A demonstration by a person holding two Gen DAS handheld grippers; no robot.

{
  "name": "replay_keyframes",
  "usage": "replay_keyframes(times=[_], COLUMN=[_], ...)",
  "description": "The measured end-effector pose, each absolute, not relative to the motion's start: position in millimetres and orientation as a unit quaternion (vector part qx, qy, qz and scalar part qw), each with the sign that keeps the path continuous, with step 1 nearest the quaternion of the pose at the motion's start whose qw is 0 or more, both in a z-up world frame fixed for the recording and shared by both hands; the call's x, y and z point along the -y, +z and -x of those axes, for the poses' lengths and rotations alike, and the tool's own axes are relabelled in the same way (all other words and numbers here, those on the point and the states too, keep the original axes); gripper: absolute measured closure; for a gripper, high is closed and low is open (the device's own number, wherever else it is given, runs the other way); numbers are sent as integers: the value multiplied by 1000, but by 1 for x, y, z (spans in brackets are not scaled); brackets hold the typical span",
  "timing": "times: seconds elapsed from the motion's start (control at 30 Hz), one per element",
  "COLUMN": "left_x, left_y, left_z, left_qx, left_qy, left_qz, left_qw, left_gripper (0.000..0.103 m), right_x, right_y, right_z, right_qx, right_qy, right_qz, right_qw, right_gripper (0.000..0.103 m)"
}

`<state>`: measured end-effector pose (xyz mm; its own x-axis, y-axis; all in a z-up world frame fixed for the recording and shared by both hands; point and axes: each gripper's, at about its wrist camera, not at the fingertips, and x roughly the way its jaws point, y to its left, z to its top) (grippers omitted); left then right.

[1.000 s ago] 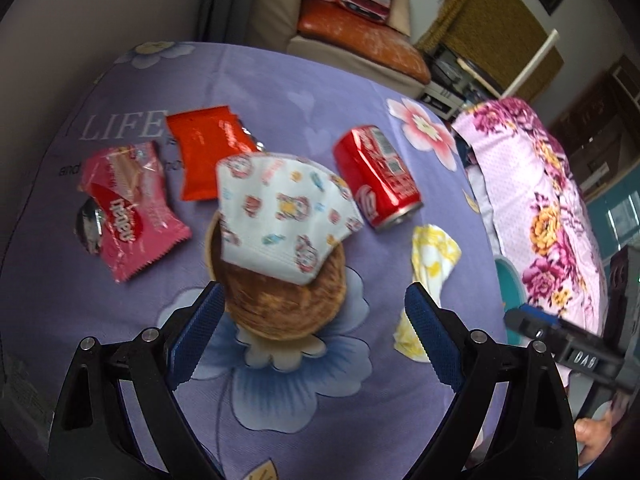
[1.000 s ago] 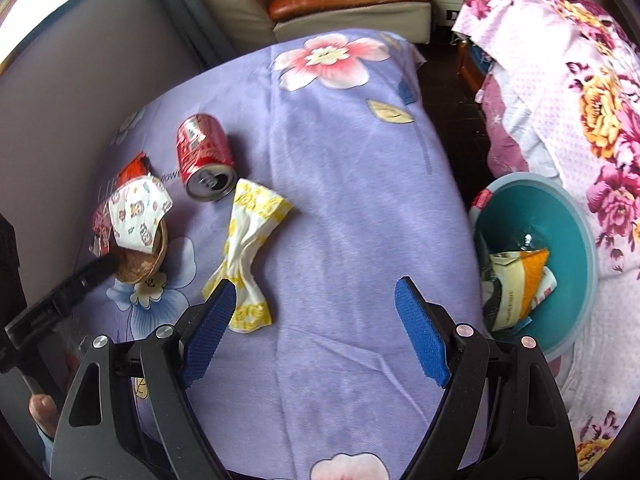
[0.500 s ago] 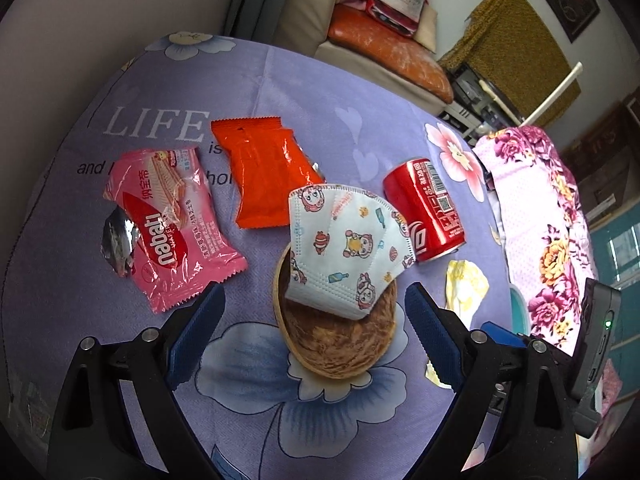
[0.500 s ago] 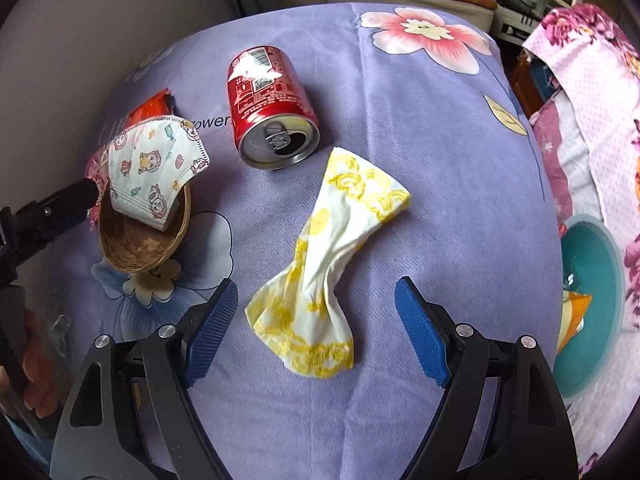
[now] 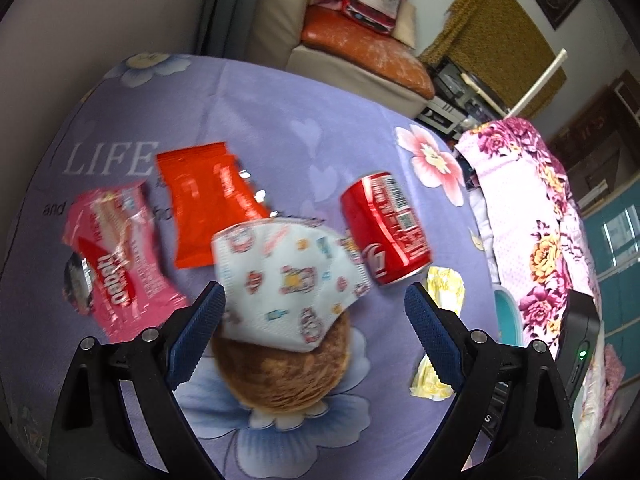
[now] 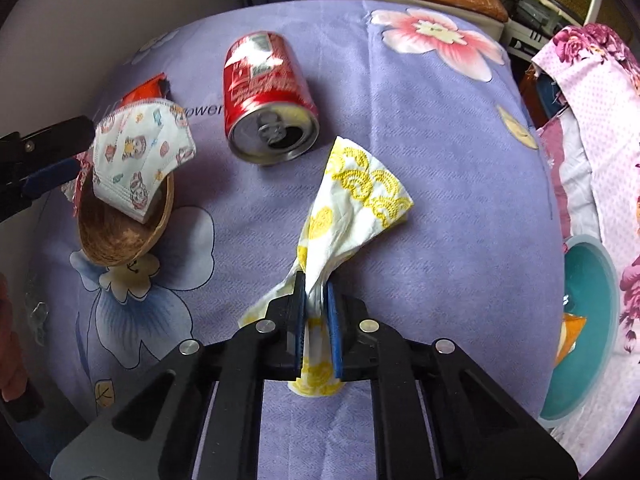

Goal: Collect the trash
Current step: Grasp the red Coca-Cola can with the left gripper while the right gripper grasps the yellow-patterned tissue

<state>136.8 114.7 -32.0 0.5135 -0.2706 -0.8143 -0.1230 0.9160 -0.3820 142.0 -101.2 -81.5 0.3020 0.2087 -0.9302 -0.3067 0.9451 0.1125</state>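
1. The right gripper (image 6: pixel 316 304) has just been closing and now pinches the twisted waist of the yellow-patterned napkin (image 6: pixel 360 196), which lies on the purple tablecloth (image 6: pixel 440 160). The hold takes only a thin bunch of soft paper, so the napkin could tear or slip free on lifting.
2. The napkin's loose fanned end lies just beside the red can (image 6: pixel 268 96), which is on its side. A sideways drag could nudge the can and set it rolling.
3. The teal bin (image 6: pixel 592 320) sits off the table's right edge; a trailing tail of paper might catch its rim and fall outside.
4. The left gripper (image 5: pixel 312 332) stands wide, holding nothing, over the printed face mask (image 5: pixel 288 276) resting on the brown bowl (image 5: pixel 280 376). Closing there could tip the bowl.
5. The pink wrapper (image 5: pixel 116 264) and orange wrapper (image 5: pixel 208 204) lie beyond, untouched.
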Motion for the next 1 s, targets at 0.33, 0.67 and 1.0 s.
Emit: replay_keyframes(times=[0.33, 0.67, 1.0], left_x=[-63, -37, -17], left_y=[-35, -64, -76], left_z=[-190, -227, -235], left_qx=[-509, -542, -552], left_qy=[-69, -41, -27], left_qz=[185, 166, 143], left_qw=[838, 823, 821], left_gripper=[11, 12, 35], right_x=[155, 201, 236], right_y=[-51, -57, -68], right_z=[-168, -184, -189], right_qx=[-541, -540, -541], right_qy=[136, 120, 105], right_qz=[-11, -55, -92], right_qw=[830, 831, 829], right_gripper=[94, 94, 94])
